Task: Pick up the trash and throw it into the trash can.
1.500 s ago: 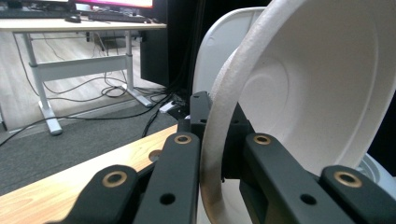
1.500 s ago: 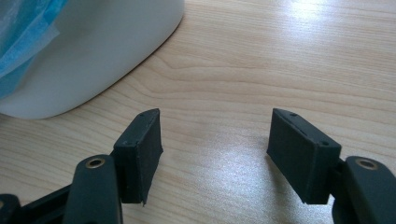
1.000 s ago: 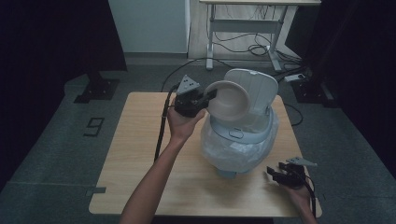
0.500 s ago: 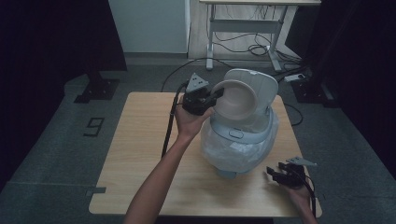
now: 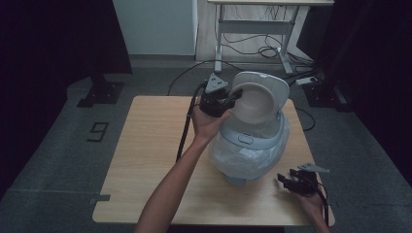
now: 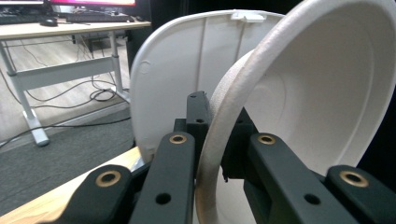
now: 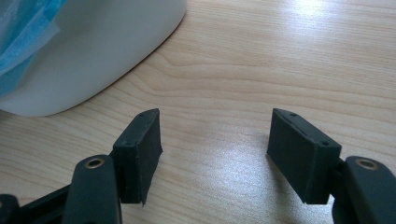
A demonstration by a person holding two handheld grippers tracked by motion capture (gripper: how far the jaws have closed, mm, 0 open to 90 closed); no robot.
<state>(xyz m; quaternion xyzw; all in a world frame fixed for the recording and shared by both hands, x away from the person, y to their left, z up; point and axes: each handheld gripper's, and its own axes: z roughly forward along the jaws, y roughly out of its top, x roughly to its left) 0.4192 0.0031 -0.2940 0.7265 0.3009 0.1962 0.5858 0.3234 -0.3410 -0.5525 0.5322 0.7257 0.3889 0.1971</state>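
Observation:
A white paper bowl point(image 5: 255, 103) hangs tilted on its side above the open mouth of a pale bin point(image 5: 250, 150) lined with a plastic bag. My left gripper point(image 5: 235, 94) is shut on the bowl's rim from the left. In the left gripper view the black jaws pinch the bowl point(image 6: 317, 93) at its thick rim, the left gripper point(image 6: 217, 126) just in front of the bin's raised lid point(image 6: 173, 84). My right gripper point(image 5: 286, 182) rests near the table's front right corner, open. The right gripper point(image 7: 215, 135) has bare wood between its pads.
The bin stands on the right half of a wooden table point(image 5: 145, 145); its white base point(image 7: 93, 56) and blue bag liner point(image 7: 23, 23) lie just left of the right gripper. A desk frame with cables point(image 5: 252, 39) stands beyond the table on grey floor.
My left hand has carried the bowl to the right, further over the bin and in front of the raised lid. The right gripper has stayed put.

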